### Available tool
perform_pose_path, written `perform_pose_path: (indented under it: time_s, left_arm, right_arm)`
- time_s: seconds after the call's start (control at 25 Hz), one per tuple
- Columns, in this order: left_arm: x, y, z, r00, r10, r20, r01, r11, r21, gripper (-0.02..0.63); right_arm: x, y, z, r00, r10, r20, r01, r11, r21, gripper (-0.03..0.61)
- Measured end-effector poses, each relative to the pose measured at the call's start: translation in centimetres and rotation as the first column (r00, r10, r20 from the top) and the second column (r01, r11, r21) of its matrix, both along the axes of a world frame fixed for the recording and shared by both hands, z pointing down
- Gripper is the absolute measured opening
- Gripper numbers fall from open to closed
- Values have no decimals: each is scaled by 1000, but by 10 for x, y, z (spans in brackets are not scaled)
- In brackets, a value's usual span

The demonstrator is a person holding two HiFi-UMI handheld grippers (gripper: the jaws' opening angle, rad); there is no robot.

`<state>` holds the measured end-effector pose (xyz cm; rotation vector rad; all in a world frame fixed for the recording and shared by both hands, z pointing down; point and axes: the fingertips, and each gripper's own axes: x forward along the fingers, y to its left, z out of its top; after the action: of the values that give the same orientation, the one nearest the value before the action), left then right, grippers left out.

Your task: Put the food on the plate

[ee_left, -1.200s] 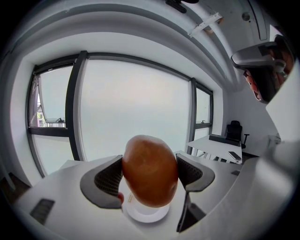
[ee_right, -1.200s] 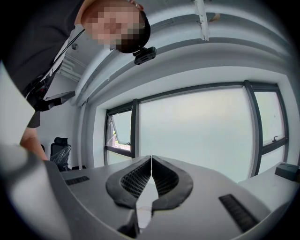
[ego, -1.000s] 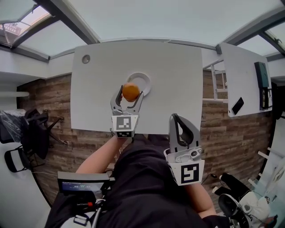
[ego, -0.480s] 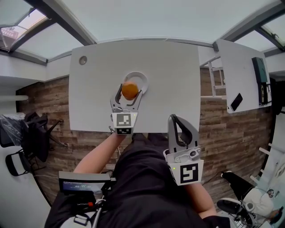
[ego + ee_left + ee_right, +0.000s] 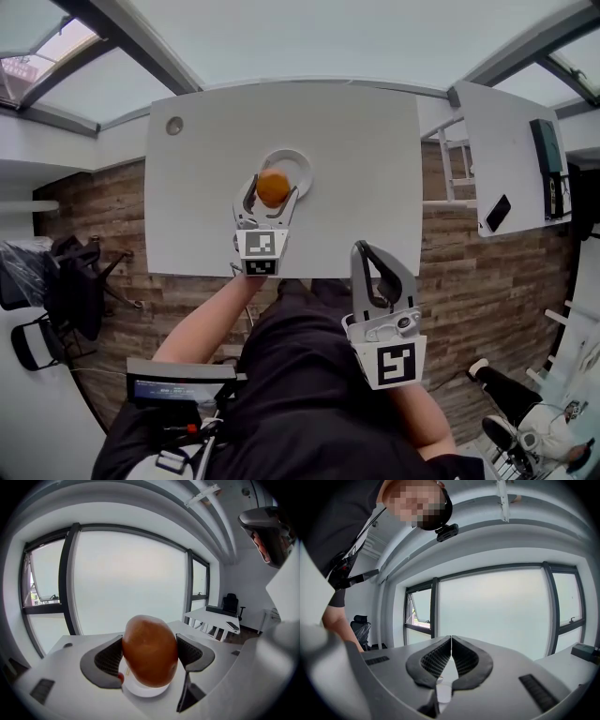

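An orange-brown, potato-like piece of food [image 5: 273, 187] [image 5: 150, 651] is clamped between the jaws of my left gripper [image 5: 272, 190] [image 5: 149, 656]. It hangs just above the near edge of a small white plate [image 5: 298, 167] [image 5: 145, 690] in the middle of the white table [image 5: 356, 169]. My right gripper [image 5: 368, 255] [image 5: 451, 649] is shut with nothing in it, held back over the person's lap below the table's front edge.
A small round grommet [image 5: 173, 125] sits near the table's far left corner. A second white desk [image 5: 497, 159] at the right carries a phone [image 5: 500, 213] and a dark device [image 5: 548, 159]. Black chairs [image 5: 70, 281] stand on the wooden floor at the left.
The left gripper with the food has shifted slightly forward, toward the plate. The right gripper has hardly moved.
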<state>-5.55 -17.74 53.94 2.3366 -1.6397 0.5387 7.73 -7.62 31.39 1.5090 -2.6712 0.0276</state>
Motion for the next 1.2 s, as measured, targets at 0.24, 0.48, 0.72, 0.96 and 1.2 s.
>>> perform_pose_path:
  time_s: [0.24, 0.48, 0.72, 0.96, 1.2]
  left_arm:
    - [-8, 1, 14, 1000, -21, -14, 21, 999, -45, 354]
    - [-11, 1, 24, 1000, -28, -15, 26, 997, -69, 354]
    - [-11, -1, 35, 999, -33, -23, 30, 992, -119, 354]
    - [-7, -6, 49, 1000, -3, -6, 3, 993, -114, 354]
    - [-8, -8, 58, 1000, -5, 0, 5, 991, -135, 354]
  right_arm:
    - [-6, 1, 1, 1000, -8, 0, 8, 1000, -7, 8]
    - [-9, -1, 3, 1000, -3, -2, 3, 1000, -7, 8]
    - [-11, -2, 6, 1000, -3, -5, 3, 1000, -18, 8]
    - [-11, -6, 8, 1000, 3, -7, -3, 1000, -27, 8]
    - [-10, -11, 11, 1000, 4, -6, -4, 999, -38, 8]
